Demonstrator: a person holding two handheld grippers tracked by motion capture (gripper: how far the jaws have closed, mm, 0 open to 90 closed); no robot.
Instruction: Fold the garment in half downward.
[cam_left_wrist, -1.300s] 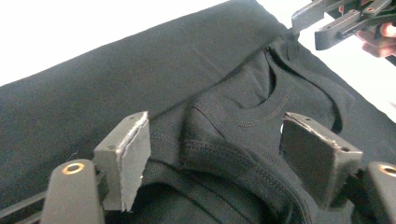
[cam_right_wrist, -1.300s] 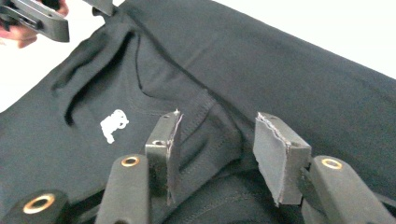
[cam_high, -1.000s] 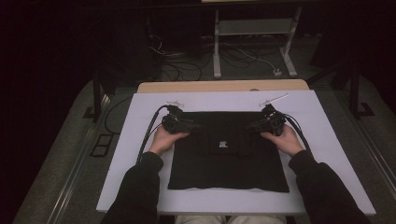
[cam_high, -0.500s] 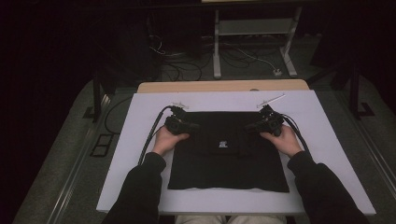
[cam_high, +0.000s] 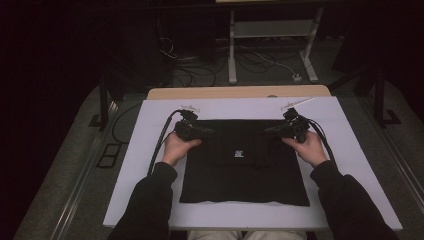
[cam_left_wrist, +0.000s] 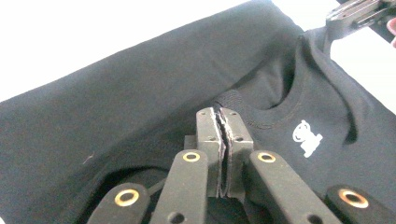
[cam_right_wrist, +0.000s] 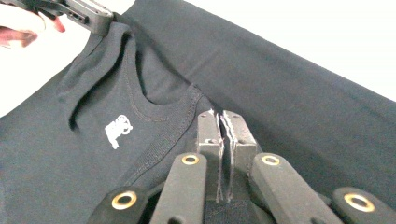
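At table centre, black shirt (cam_high: 244, 167) is lying flat on white board (cam_high: 150, 120). Left gripper (cam_high: 196, 131), at its 10 o'clock corner, is pinching cloth by the collar; jaws just finished closing. Right gripper (cam_high: 286, 131), at 2 o'clock, is pinching likewise.

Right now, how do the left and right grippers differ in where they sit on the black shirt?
The left gripper sits at the black shirt's far left, jaws pointing right; the right gripper sits at its far right, jaws pointing left. Both are shut, pinching fabric beside the collar.
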